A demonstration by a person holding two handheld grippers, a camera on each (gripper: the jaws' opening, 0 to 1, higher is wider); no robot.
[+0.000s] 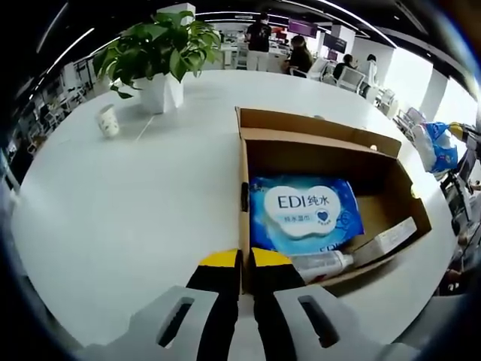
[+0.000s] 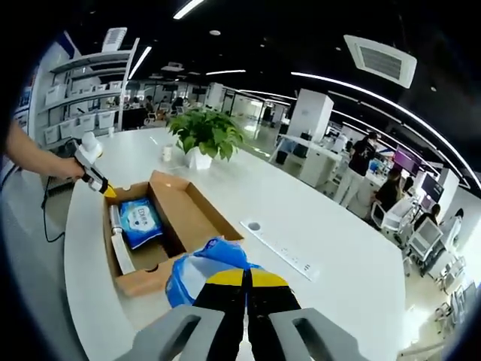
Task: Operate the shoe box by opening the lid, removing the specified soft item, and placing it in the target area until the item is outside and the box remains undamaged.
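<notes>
A wide white counter [image 1: 135, 210] carries an open cardboard shoe box [image 1: 316, 143], its lid folded back on the far side. Inside lie a blue pack of wet wipes [image 1: 304, 212], a small clear bottle [image 1: 323, 263] and a slim white carton [image 1: 387, 239]. The left tool [image 1: 246, 259] sits at the box's near wall, its yellow-tipped jaws pinched on that cardboard edge. In the right gripper view, the right tool [image 2: 246, 280] has its jaws drawn together on a blue plastic bag [image 2: 203, 267], the soft item, held up just outside the box's near end; the left tool [image 2: 101, 184] shows there too, at the box's far corner, in a person's hand [image 2: 64, 168]. On the counter beyond stand a potted plant [image 1: 158, 53] in a white pot and a paper cup [image 1: 109, 120], and a long white power strip [image 2: 282, 244] lies beside the box. Around is an open-plan office: shelving, desks, ceiling light strips, and people standing and sitting in the background
</notes>
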